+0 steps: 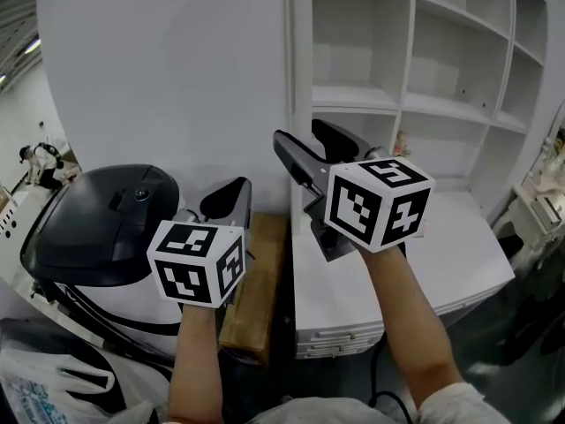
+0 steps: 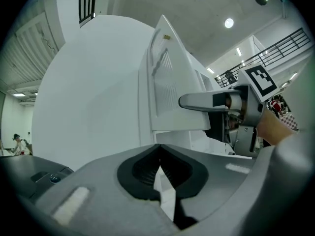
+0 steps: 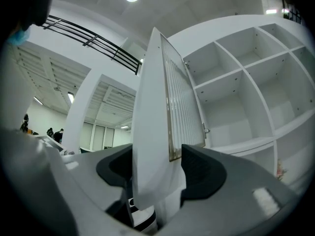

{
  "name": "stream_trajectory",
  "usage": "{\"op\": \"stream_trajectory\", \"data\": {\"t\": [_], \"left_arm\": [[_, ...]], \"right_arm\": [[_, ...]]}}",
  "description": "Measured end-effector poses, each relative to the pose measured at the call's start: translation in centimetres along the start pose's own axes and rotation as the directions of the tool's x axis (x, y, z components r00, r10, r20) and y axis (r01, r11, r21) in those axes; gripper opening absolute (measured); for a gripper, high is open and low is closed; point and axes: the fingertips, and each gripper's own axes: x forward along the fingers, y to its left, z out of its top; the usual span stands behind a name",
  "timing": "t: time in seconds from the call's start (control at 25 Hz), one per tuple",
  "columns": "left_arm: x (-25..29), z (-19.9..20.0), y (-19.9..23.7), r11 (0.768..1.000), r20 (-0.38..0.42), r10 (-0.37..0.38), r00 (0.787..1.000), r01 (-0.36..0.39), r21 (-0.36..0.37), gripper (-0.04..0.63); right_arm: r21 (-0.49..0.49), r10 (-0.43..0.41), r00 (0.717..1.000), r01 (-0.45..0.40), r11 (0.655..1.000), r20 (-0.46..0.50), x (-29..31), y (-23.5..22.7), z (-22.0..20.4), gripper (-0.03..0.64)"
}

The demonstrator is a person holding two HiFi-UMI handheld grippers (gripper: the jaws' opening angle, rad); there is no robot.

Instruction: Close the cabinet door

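my right jaws pinch the upright edge of the cabinet door (image 3: 152,107); shelves (image 3: 236,77) lie right of it; left jaws together, empty.

**Inventory of what is hidden, cut off or unreadable**

1. Cabinet door (image 3: 152,107): in the right gripper view its lower end drops out of sight between the jaws of your right gripper (image 3: 157,167). You cannot tell whether the pads press on it.
2. Shelf unit (image 1: 353,95): its top and right side run off your head view.
3. Wooden board (image 1: 260,272): its left side and near end are hidden behind your left gripper (image 1: 235,185) and forearm.
4. Black machine (image 1: 97,219): its right flank is covered by that gripper's cube.
5. Plastic bag (image 1: 53,387): cut off by the lower left corner, with print too blurred to read.
6. Small object on a shelf (image 1: 403,141): too small to identify.
7. Distant people (image 2: 19,142): too small to make out.
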Motion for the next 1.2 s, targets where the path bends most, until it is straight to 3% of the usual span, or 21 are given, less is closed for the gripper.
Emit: {"op": "stream_trajectory", "data": {"t": [0.56,1.2], "left_arm": [[1.6,0.3,-0.4,0.995,0.013,-0.099,0.995,0.099,0.006,-0.003],[2.0,-0.5,-1.7,0.991,0.007,-0.134,0.991,0.134,0.002,-0.003]], "right_arm": [[-0.037,-0.044,0.999,0.044,0.998,0.008,-0.2,-0.1,0.3,0.224],[-0.051,-0.072,0.997,0.073,0.996,0.023,-2.1,-1.7,0.8,0.178]]}}
